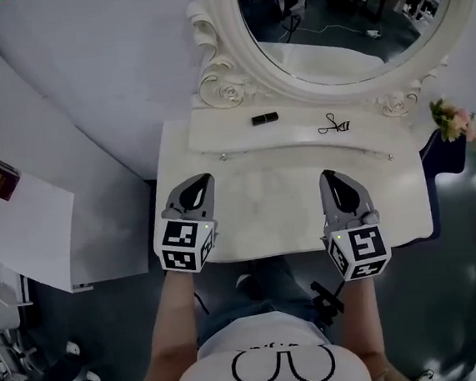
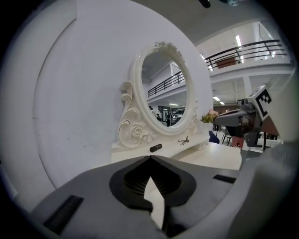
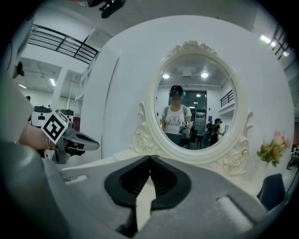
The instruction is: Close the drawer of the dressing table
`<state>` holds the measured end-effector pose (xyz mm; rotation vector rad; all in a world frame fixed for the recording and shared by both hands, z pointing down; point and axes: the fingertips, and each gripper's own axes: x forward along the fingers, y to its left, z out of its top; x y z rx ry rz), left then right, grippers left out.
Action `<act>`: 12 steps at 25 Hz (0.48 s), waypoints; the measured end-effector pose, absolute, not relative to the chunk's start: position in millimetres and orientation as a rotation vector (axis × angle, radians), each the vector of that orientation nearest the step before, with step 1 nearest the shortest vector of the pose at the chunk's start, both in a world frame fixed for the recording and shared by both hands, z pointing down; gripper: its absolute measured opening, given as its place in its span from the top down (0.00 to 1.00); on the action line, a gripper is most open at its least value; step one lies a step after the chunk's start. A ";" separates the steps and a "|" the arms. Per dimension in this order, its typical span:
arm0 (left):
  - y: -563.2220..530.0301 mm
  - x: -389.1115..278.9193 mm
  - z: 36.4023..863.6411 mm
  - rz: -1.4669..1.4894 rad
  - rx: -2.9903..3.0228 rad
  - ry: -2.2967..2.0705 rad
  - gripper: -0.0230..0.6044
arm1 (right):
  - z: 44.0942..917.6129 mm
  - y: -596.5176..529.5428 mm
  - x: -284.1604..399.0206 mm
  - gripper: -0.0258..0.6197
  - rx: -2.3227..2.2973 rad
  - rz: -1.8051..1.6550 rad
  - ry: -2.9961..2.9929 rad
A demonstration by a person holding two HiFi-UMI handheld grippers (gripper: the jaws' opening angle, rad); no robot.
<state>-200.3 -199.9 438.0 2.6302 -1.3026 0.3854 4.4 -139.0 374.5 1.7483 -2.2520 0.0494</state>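
Nearest below us is the person's white T-shirt (image 1: 271,362), and just beyond it the white dressing table (image 1: 295,222) fills the middle of the head view. Its oval mirror (image 1: 330,17), in a carved frame, rises at the back. Both tools hover above the bare tabletop and touch nothing. The left gripper (image 1: 202,180) has its jaws pressed tip to tip with nothing between them. The right gripper (image 1: 330,174) is closed and empty in the same way. The only drawer (image 1: 301,149) we can make out is the low front under the raised back shelf, marked by a small knob (image 1: 222,156) near each end. It appears to lie flush with that shelf, though we cannot tell whether another drawer sits hidden beneath the tabletop's front edge. We judge the closing itself to be done, or very nearly done, with the grippers held clear of the furniture. If a last push is needed, it calls for closed jaw tips set squarely against the front between the knobs and pressed straight back. That push must stay clear of the flowers (image 1: 453,119), the thin black wire tool (image 1: 330,125) and the short black tube (image 1: 265,118) on the shelf.
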 end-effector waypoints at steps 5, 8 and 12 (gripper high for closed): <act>-169.9 -216.1 389.2 0.269 2.706 -1.333 0.97 | 339.4 -104.0 -16.1 0.96 1.799 -0.023 -2.253; -160.8 -226.8 361.2 0.195 2.731 -1.375 0.97 | 322.3 -90.9 -27.2 0.96 1.804 -0.059 -2.264; -156.6 -237.4 323.8 0.093 2.760 -1.446 0.97 | 294.7 -83.9 -32.9 0.96 1.820 -0.117 -2.282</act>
